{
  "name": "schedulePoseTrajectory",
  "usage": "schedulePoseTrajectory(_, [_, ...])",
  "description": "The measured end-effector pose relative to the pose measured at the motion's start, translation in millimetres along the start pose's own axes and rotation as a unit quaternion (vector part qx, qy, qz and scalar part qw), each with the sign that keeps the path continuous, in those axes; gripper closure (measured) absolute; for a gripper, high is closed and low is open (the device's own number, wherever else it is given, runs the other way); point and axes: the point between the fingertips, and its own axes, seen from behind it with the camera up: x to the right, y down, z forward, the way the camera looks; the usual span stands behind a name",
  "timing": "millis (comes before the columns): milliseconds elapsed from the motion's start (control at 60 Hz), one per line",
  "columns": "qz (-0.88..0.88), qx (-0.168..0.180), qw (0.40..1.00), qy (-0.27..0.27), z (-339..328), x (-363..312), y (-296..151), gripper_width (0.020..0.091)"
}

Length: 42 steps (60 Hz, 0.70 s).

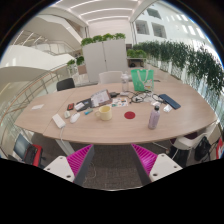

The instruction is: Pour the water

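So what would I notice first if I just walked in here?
Probably the big wooden table covered in stuff, with a yellow cup near the middle and a pale bottle to its right. The gripper, its jaws open and empty, sits short of the table, and green plants line the background.

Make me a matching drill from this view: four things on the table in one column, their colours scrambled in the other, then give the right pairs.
Things:
1. mug
2. coaster
3. bottle
4. pitcher

Colours:
A. green
B. yellow
C. silver-grey
D. red

Pairs: 1-B, 2-D, 3-C, 4-A.

All four stand on the wooden table, well beyond the tongs, whose fingers are open with nothing between them.
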Motion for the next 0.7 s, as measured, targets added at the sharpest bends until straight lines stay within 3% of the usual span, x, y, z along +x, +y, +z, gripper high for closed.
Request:
schedulePoseTrajectory(83, [0.037, -0.010, 0.999, 0.001, 31, 35, 14, 0.0302])
schedulePoseTrajectory(150, [0.053, 0.009, 0.999, 0.000, 66, 73, 18, 0.0299])
schedulePoseTrajectory(300, [-0.003, 0.129, 0.990, 0.056, 159, 179, -17, 0.0297])
schedulePoseTrajectory(350, [-0.018, 0.154, 0.986, 0.065, 195, 203, -22, 0.0300])
schedulePoseTrajectory(633, [-0.004, 0.192, 0.977, 0.094, 357, 285, -49, 0.0301])
schedulePoseTrajectory(667, [-0.009, 0.196, 0.976, 0.094, 363, 288, -55, 0.0324])
schedulePoseTrajectory(700, [-0.022, 0.194, 0.976, 0.091, 372, 288, -57, 0.0408])
